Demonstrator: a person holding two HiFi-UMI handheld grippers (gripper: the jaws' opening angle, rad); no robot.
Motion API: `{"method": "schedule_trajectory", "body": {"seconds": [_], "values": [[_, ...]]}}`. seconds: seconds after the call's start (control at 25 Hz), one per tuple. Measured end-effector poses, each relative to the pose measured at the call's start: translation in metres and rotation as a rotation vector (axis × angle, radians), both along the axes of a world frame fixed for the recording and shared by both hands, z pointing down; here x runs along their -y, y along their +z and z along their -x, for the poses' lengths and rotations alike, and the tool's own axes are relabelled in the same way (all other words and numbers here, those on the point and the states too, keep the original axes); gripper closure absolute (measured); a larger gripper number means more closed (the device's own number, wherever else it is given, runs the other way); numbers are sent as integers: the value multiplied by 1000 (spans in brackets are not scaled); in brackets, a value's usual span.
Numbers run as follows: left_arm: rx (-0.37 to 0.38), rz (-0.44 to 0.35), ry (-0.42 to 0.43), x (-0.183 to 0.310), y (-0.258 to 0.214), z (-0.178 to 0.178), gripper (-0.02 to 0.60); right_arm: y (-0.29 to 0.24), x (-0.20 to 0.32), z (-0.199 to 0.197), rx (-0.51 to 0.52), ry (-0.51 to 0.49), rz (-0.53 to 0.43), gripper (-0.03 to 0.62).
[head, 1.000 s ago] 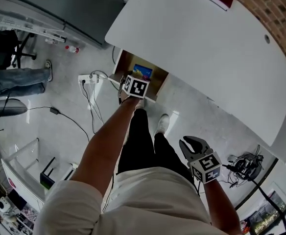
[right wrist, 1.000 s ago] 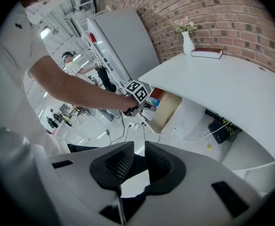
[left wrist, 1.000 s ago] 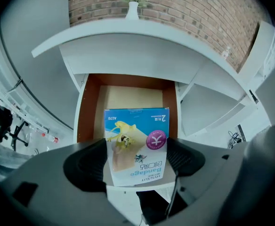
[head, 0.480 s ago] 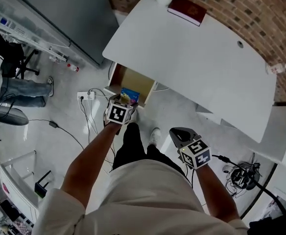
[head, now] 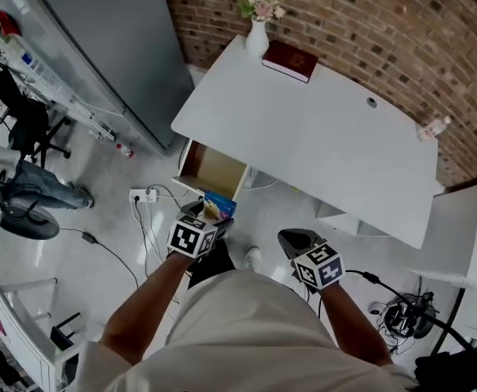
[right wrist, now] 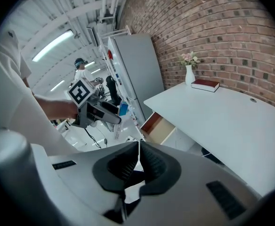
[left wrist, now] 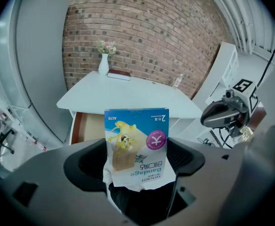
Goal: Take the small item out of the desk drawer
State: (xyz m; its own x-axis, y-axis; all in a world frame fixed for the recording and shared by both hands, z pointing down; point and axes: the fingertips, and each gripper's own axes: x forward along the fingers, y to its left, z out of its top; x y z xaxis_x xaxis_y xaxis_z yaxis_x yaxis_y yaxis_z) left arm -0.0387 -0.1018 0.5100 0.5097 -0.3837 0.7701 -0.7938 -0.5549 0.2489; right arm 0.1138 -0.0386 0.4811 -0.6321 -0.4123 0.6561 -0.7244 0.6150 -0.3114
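The bandage packet point(left wrist: 136, 142) is clamped between the jaws of the left gripper point(head: 211, 216) and has been lifted clear of the open drawer point(head: 212, 170), where it sat a second ago. Beside it, the right gripper point(right wrist: 138, 166) has just been closed on nothing. Beyond both, a book point(head: 290, 60) and a vase point(head: 257, 37) are seen on the desk point(head: 320, 137).

The blue-and-yellow bandage packet point(left wrist: 135, 135) was clamped upside down in the left gripper point(left wrist: 137, 150), clear of the open drawer point(head: 212, 171).

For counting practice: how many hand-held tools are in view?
2: left tool, by the open drawer, gripping a bandage packet; right tool, just closed and empty, alongside.
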Motion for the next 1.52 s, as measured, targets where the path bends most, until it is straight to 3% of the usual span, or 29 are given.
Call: {"method": "schedule_trajectory", "body": {"seconds": [0.52,1.52], "values": [[-66,-52,21,-43,-59,-28,189,-34,-17,-19,7,36,-79,559],[-49,-26,28,-55,-53,-28,189,-35,-25,-14,10,6,-74,562]]}}
